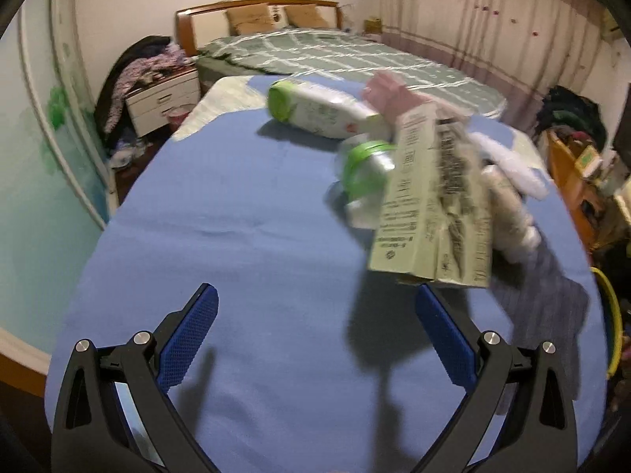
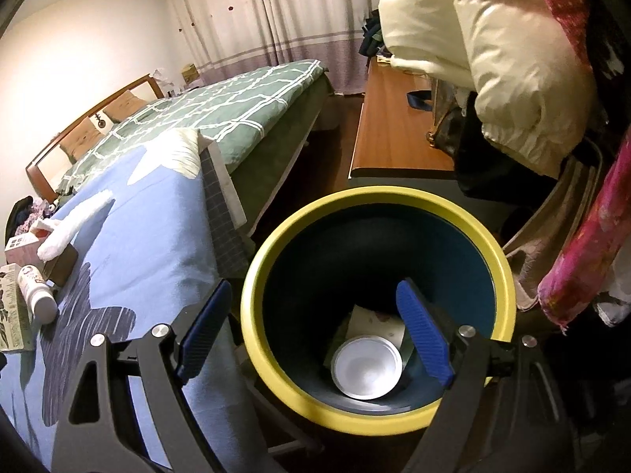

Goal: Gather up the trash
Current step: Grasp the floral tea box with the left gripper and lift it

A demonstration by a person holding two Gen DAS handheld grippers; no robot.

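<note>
Your left gripper [image 1: 315, 327] hangs over the blue cloth [image 1: 236, 216] with its jaws wide apart and nothing between them. Ahead and to its right lies the clutter to be collected: a tall green printed carton [image 1: 434, 205] standing upright, a clear bottle with a green cap [image 1: 364, 173] on its side just beside the carton, and a larger white bottle with a green lid [image 1: 315, 108] lying farther back near a pink box [image 1: 388, 92]. A white bottle [image 1: 512, 216] and a white rolled cloth [image 1: 508, 161] lie to the right of the carton. Your right gripper [image 2: 315, 327] is poised above the mouth of the yellow-rimmed bin [image 2: 489, 252], which stands just beside the table edge; its jaws are spread and empty. Inside the bin a round white lid [image 2: 366, 368] rests on a flat paper packet [image 2: 374, 323].
</note>
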